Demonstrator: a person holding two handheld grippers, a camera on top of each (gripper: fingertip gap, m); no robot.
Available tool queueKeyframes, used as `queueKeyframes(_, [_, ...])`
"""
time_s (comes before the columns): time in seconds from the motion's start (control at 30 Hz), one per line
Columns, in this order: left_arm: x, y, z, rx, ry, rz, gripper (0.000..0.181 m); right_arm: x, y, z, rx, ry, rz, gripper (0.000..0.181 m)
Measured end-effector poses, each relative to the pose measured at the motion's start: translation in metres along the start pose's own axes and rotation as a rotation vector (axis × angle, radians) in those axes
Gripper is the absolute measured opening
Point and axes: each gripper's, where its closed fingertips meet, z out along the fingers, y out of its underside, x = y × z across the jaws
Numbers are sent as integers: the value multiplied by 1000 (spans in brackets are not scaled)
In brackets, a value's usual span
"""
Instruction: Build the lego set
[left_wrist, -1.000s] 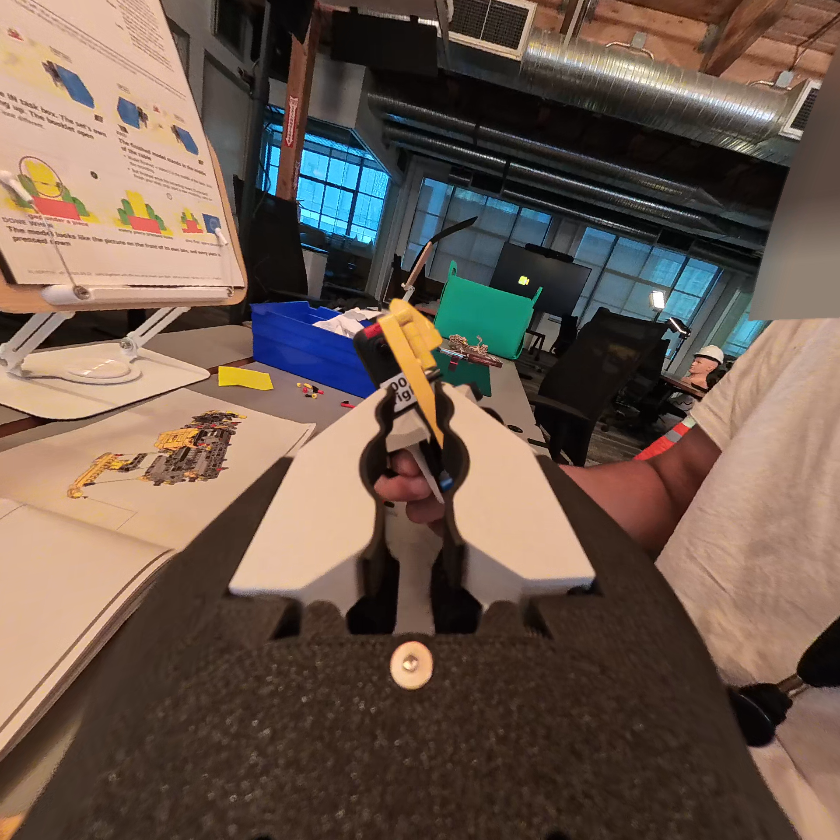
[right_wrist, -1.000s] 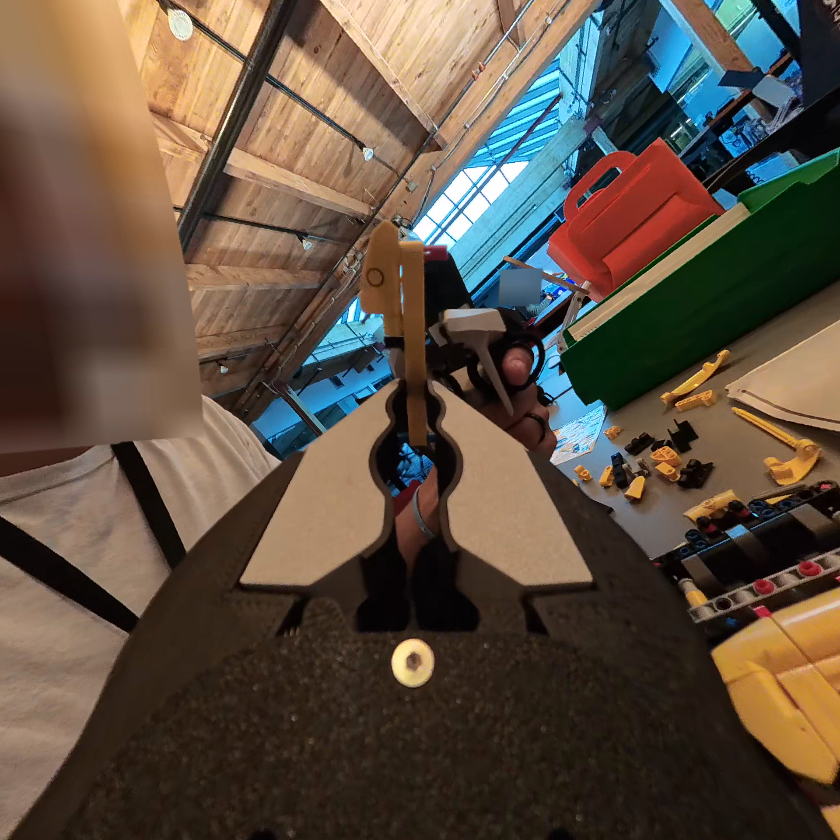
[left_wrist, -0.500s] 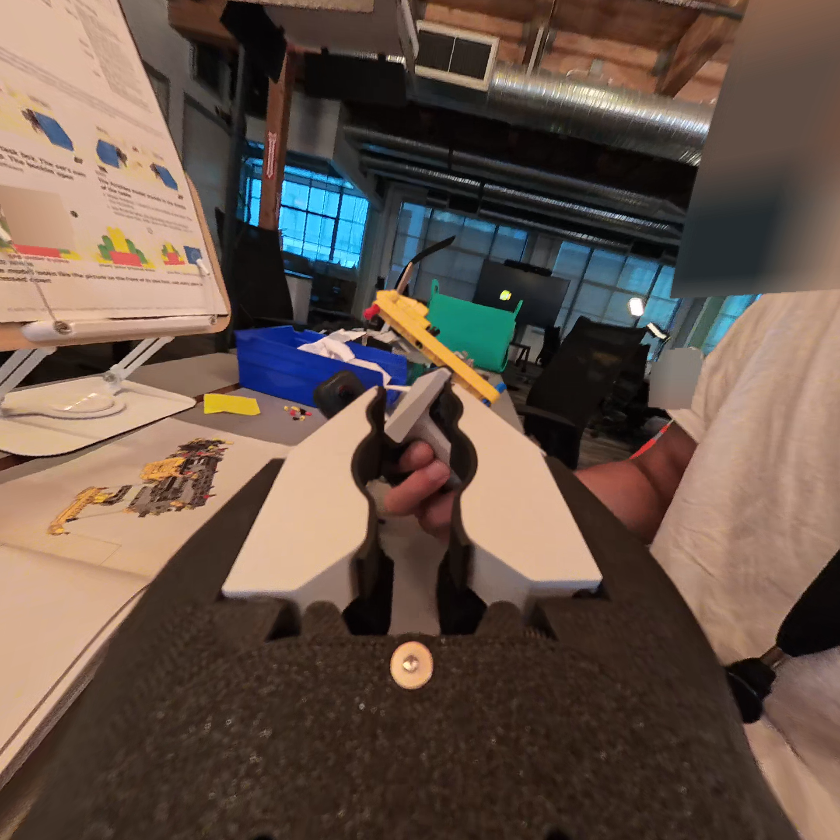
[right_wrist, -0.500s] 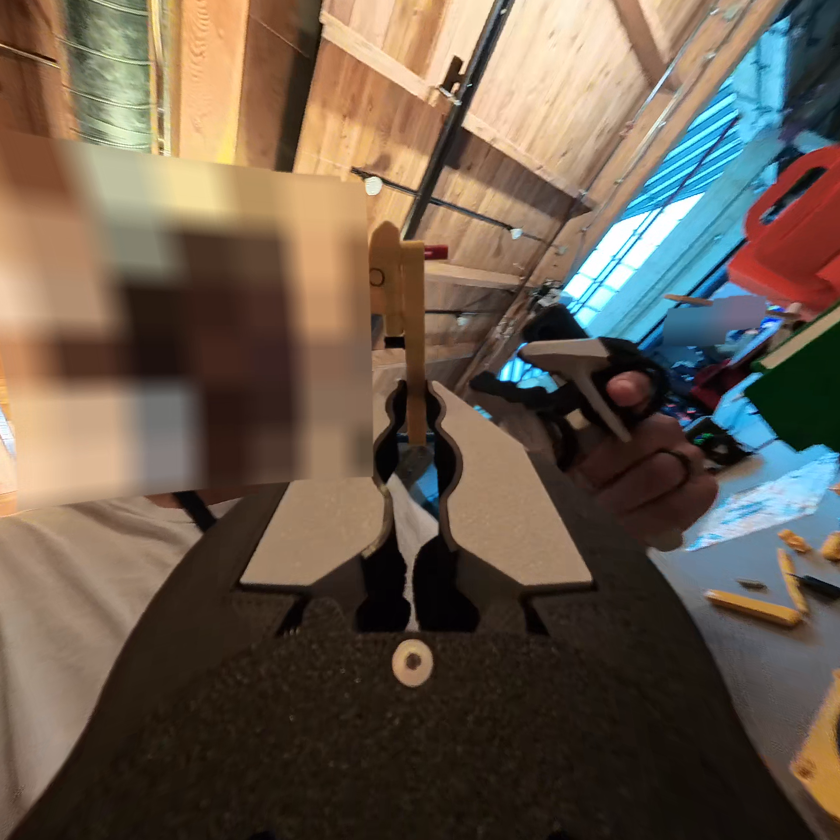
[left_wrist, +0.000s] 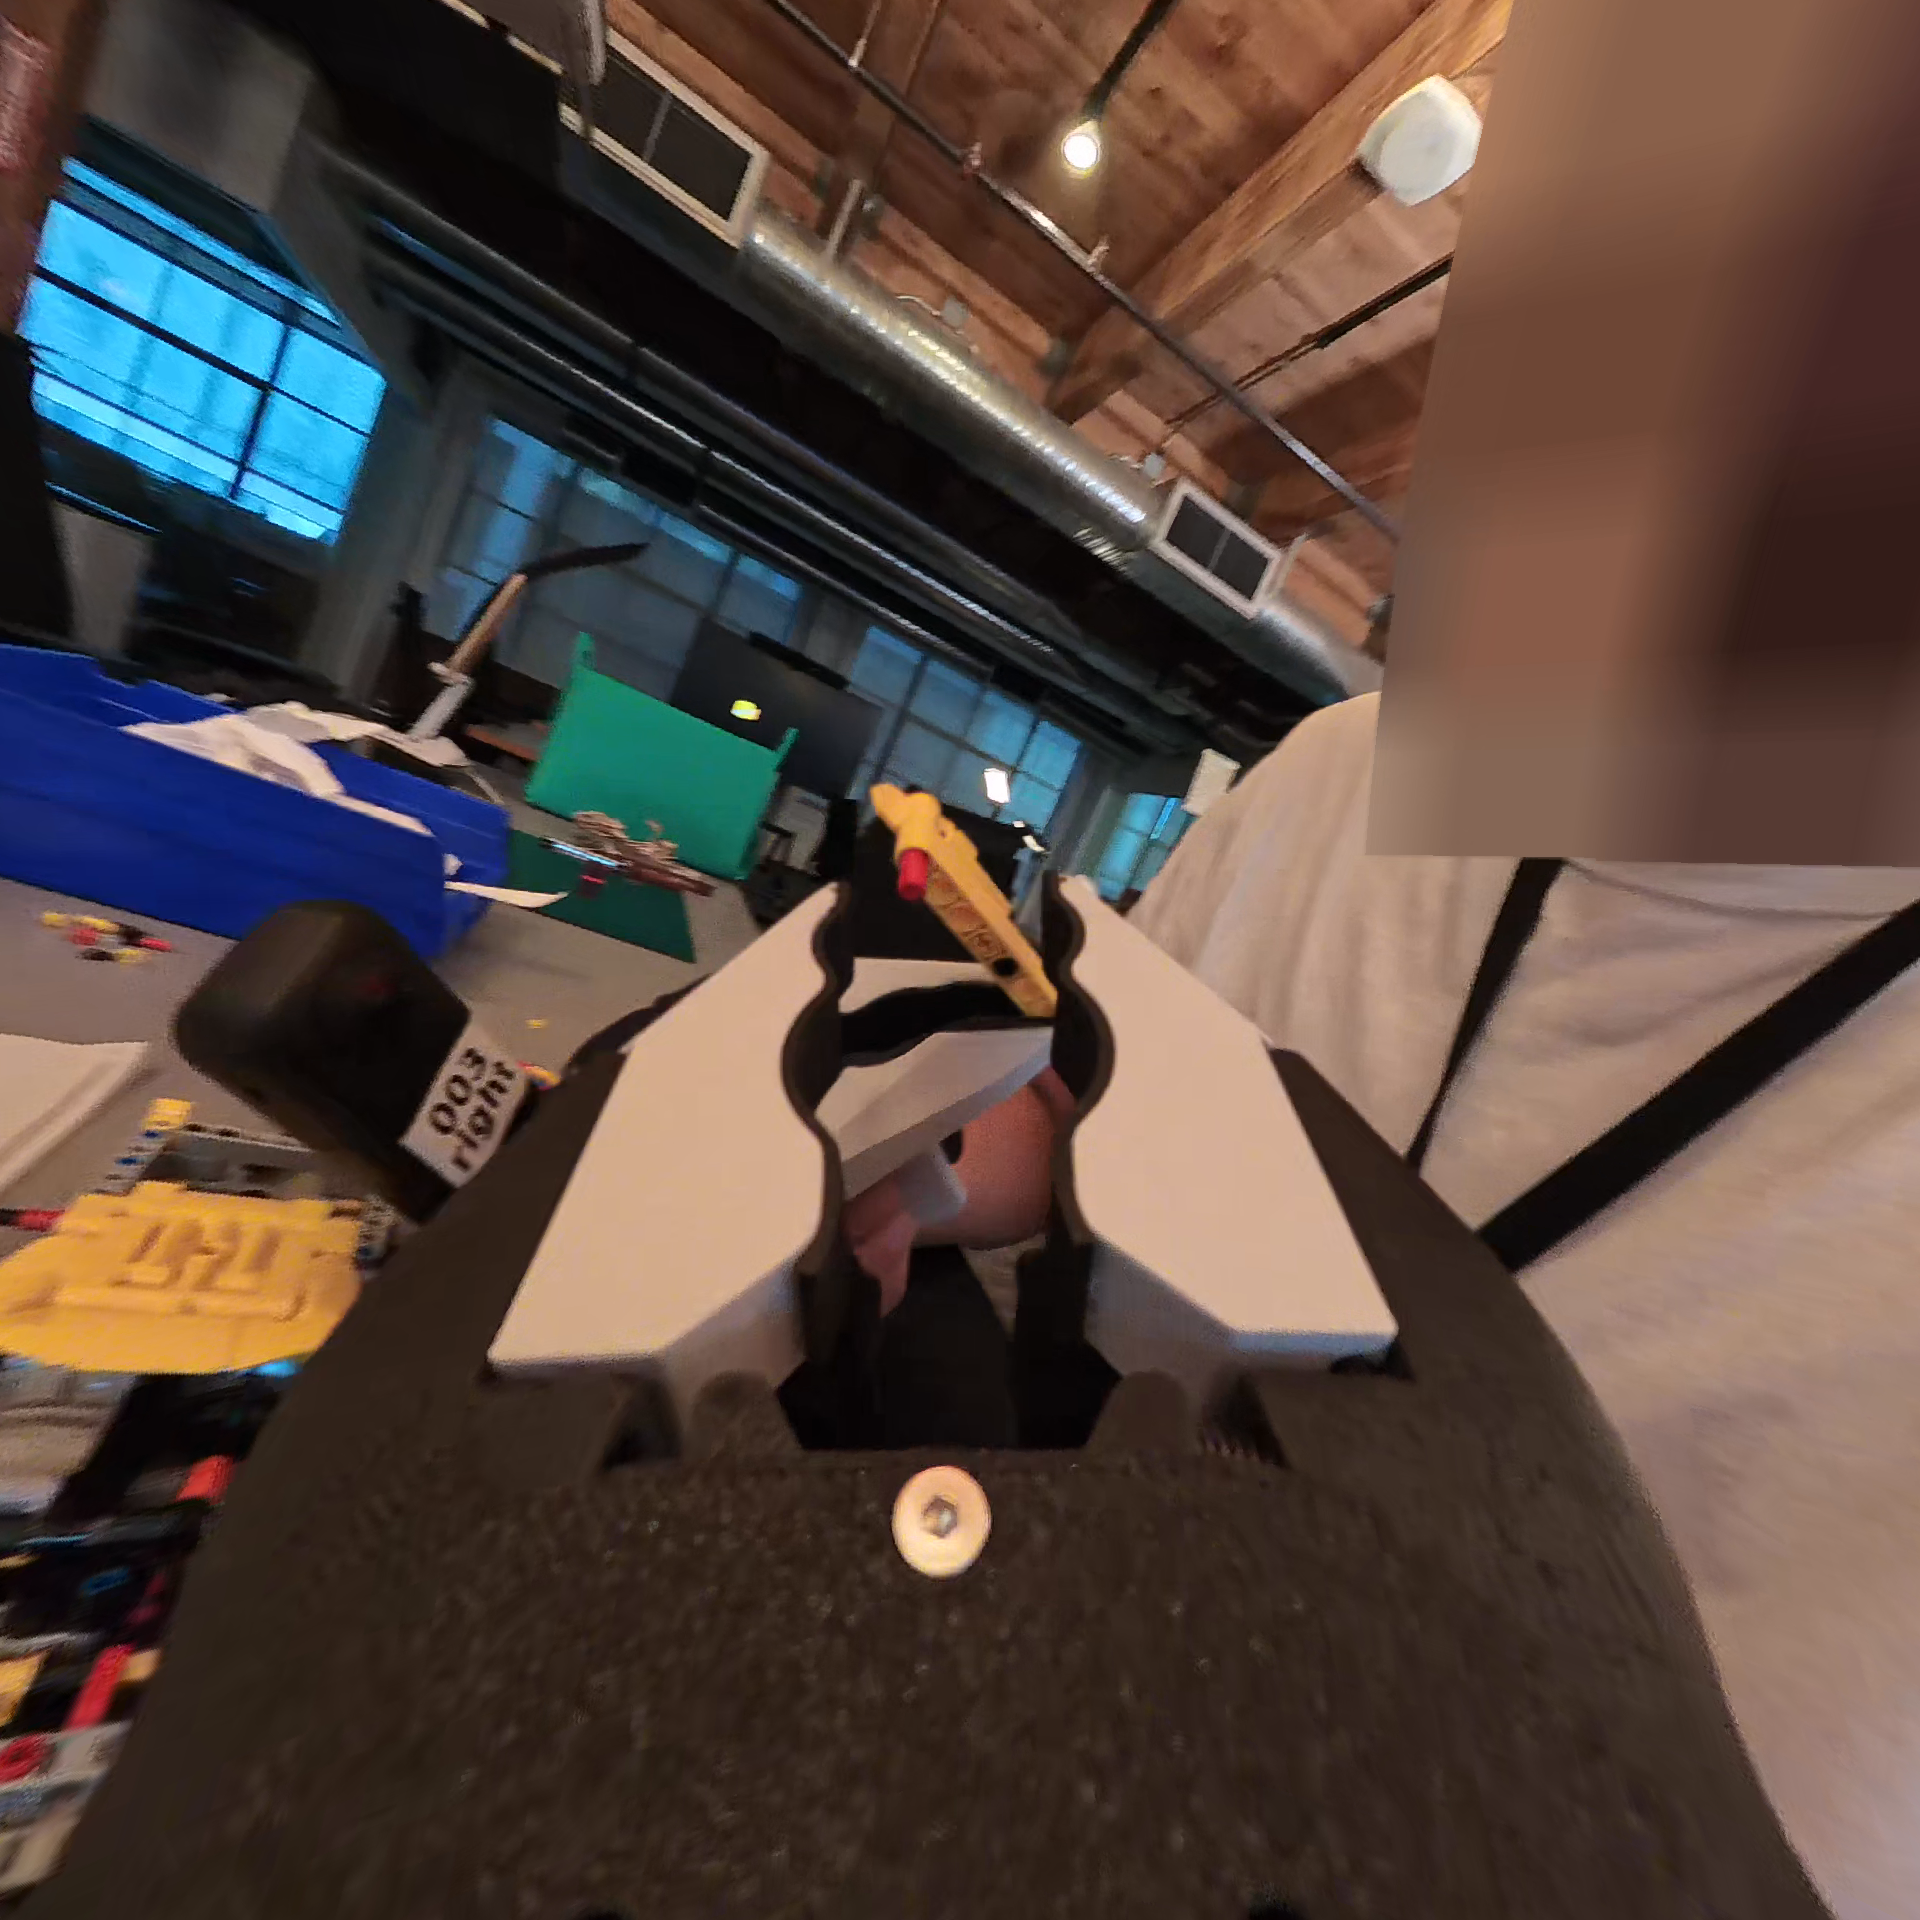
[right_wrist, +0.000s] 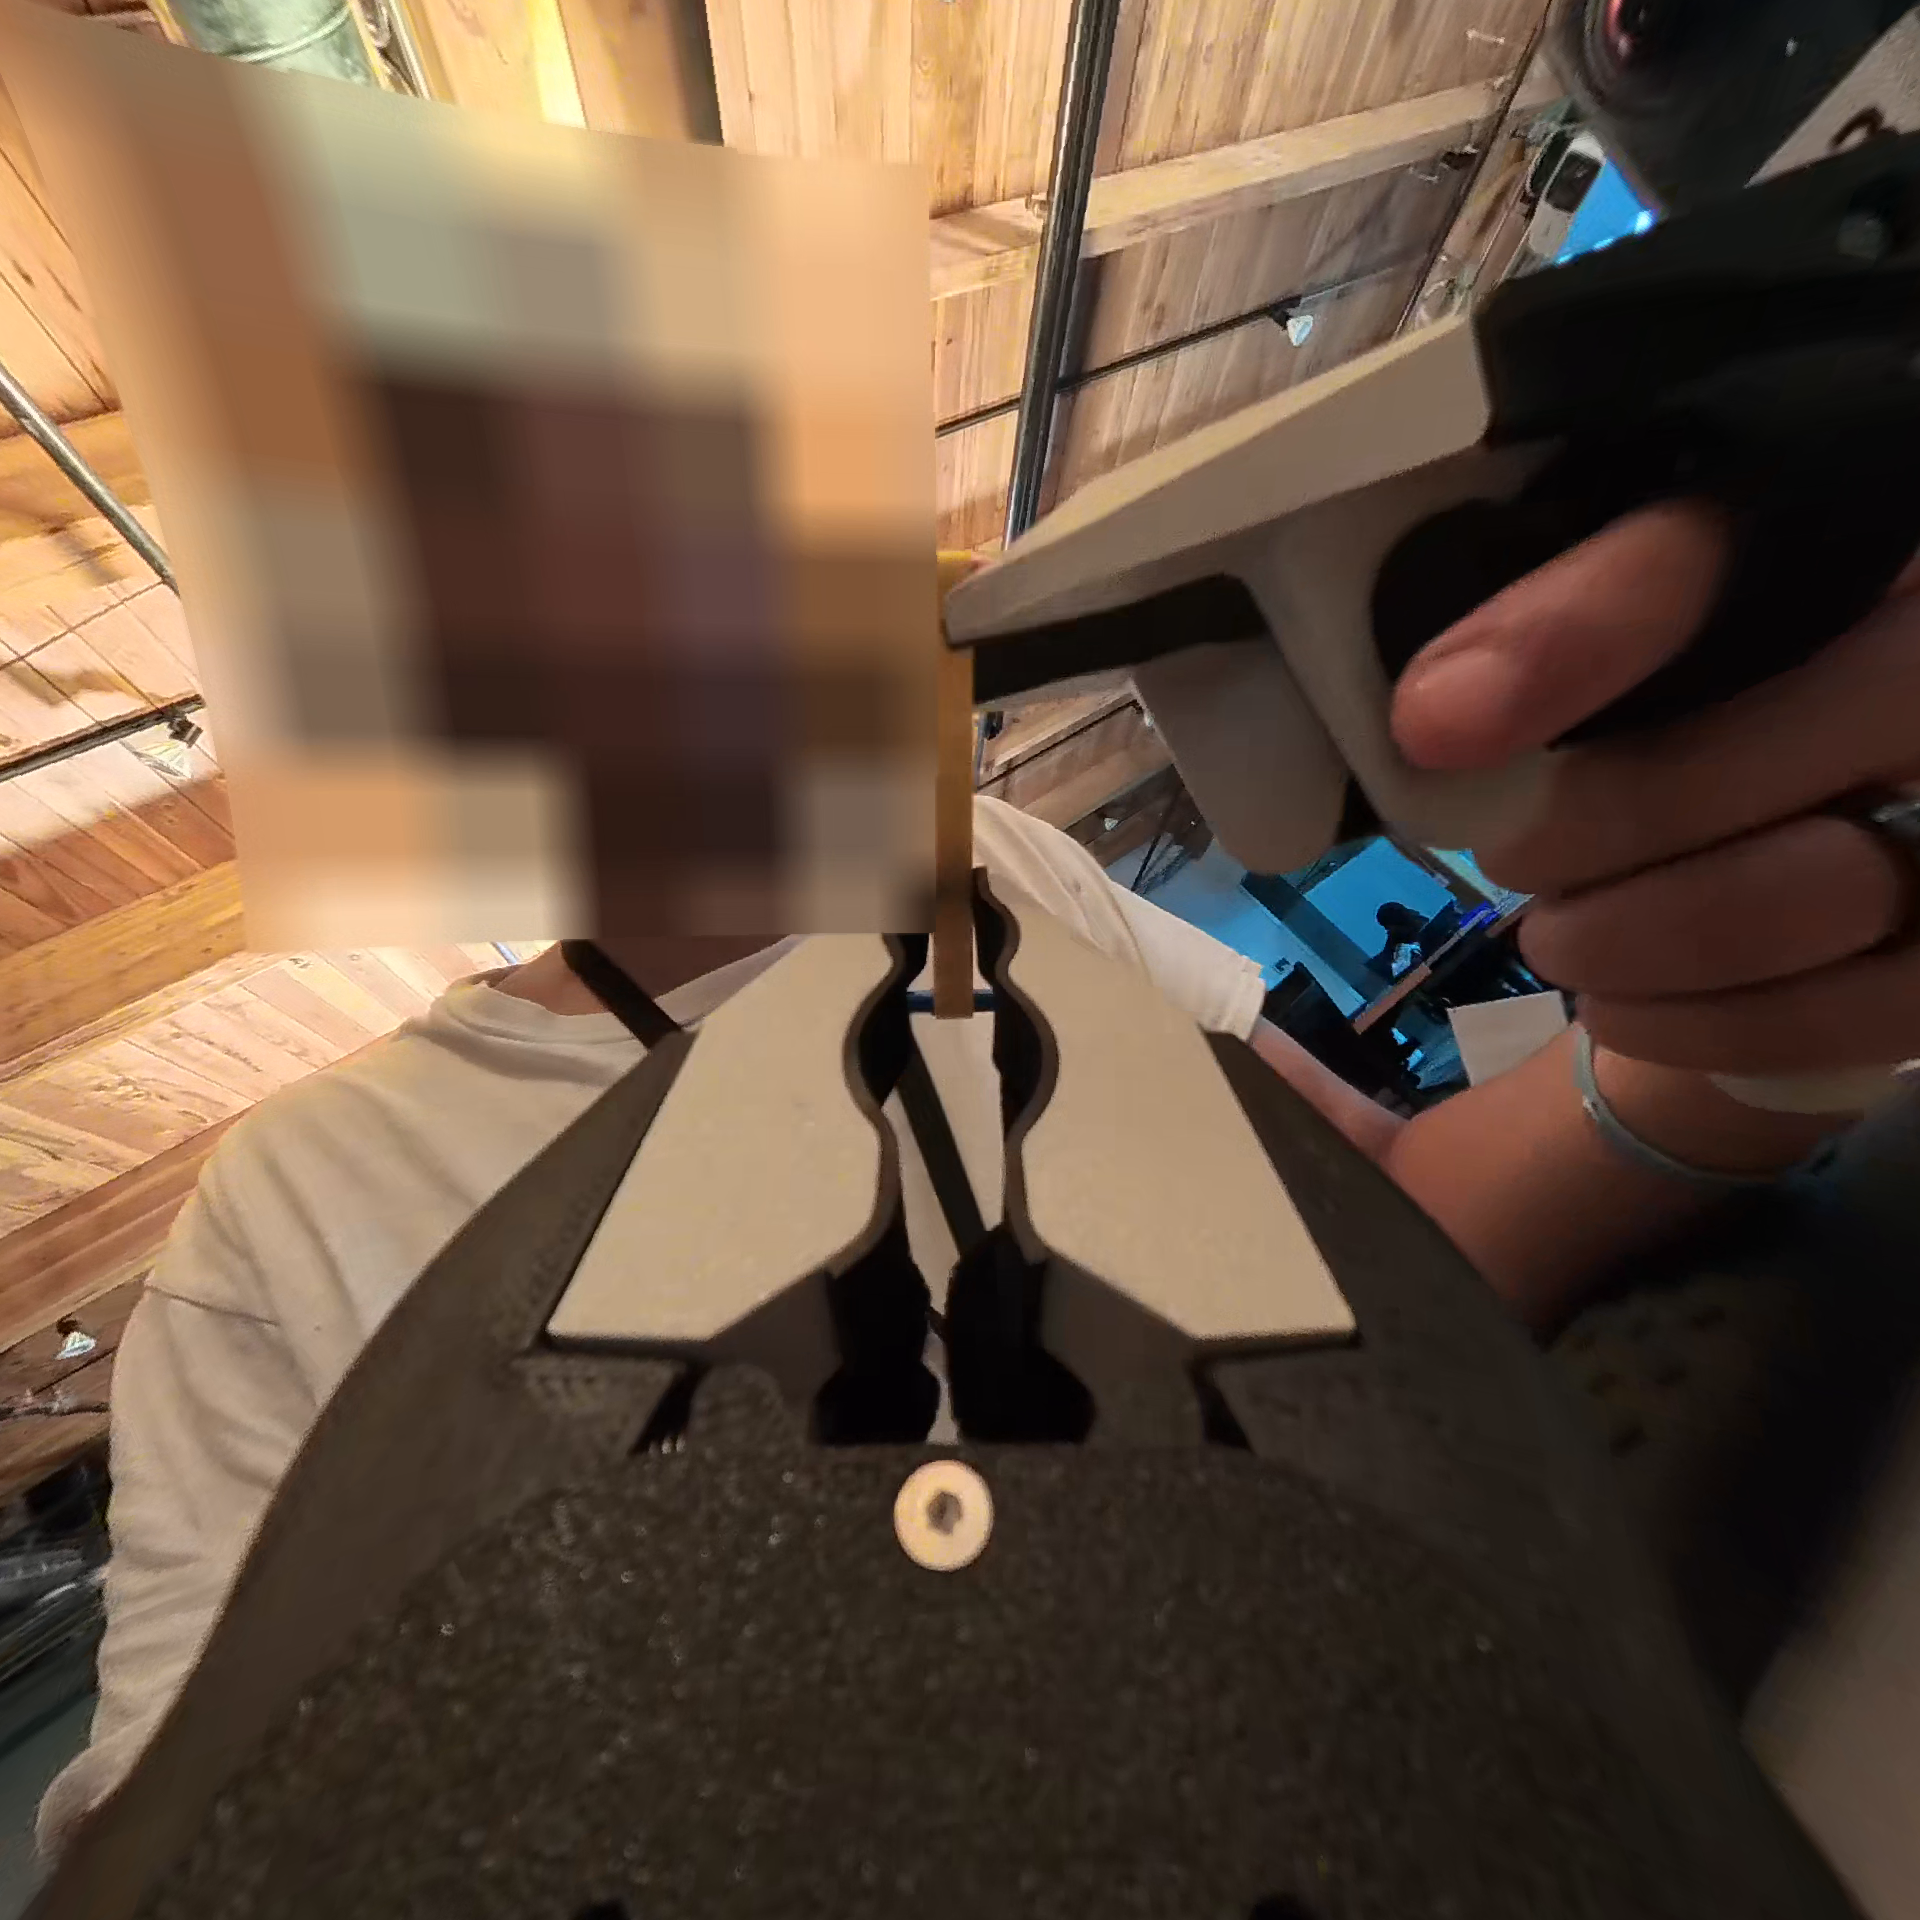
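The build looks partly done. A large yellow and black model (left_wrist: 177, 1288) sits on the grey bench (left_wrist: 582, 966) at the near left, with yellow panels over a dark frame and red pins showing along its lower edge. It seems far from complete, since loose small pieces (left_wrist: 99, 932) lie scattered farther back on the bench.

The piece in hand is a long yellow beam (right_wrist: 953, 831), pinched between the fingers of the right tool (right_wrist: 951, 971), which are drawn nearly together on its lower end. In the left wrist view the same beam (left_wrist: 966, 914) carries a red pin (left_wrist: 911, 871) near its upper end. The beam is held up in the air, close to the person's chest and well above the bench.

The left tool (left_wrist: 940, 904) stands with its fingers parted by a moderate gap and nothing between them. From the right wrist view its fingers reach in from the right to the upper part of the beam, though a blurred patch covers that spot, so contact cannot be told. Probably the beam is yet to be joined to the model.

A blue bin (left_wrist: 208, 821) at the far left holds crumpled white paper or bags (left_wrist: 260, 738). A green bin (left_wrist: 655, 779) stands beyond it; its contents are hidden.
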Motion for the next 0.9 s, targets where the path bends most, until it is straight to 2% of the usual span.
queueKeyframes(0.1, [6, 0, -1, 17, 74, -77, 34, 4, 1, -1, -5, 17, 14, 6])
queueKeyframes(0.13, [7, 2, -1, 11, 85, -91, 31, 6, 2, -1, -11, 28, 16, 6])
queueKeyframes(0.17, [6, 5, 0, -6, 83, -92, 19, 7, 4, -1, -20, 41, 17, 6])
queueKeyframes(0.3, [6, 7, -3, -19, 95, -100, 11, 9, 5, -1, -24, 65, 6, 7])
queueKeyframes(0.43, [-10, -4, -15, 41, 25, -145, 7, 11, -16, -15, 69, 167, -84, 10])
queueKeyframes(0.47, [-17, -6, -19, 58, -16, -152, 7, 14, -22, -21, 91, 235, -140, 12])
queueKeyframes(0.57, [-44, -18, -37, 154, -150, -189, 7, 14, -50, -37, 197, 462, -404, 37])
queueKeyframes(0.67, [-69, -31, -62, 281, -273, -250, 6, 1, -70, -50, 236, 726, -785, 51])
queueKeyframes(0.73, [-85, -34, -77, 352, -367, -286, 7, 6, -77, -65, 145, 1023, -1049, 57])
queueKeyframes(0.8, [-101, -33, -91, 407, -453, -339, 7, 21, -80, -89, -55, 1392, -1253, 52])
queueKeyframes(0.83, [-106, -31, -96, 421, -487, -353, 7, 28, -79, -96, -155, 1520, -1317, 48])
queueKeyframes(0.9, [-113, -28, -101, 437, -563, -339, 7, 38, -82, -103, -235, 1702, -1394, 47])
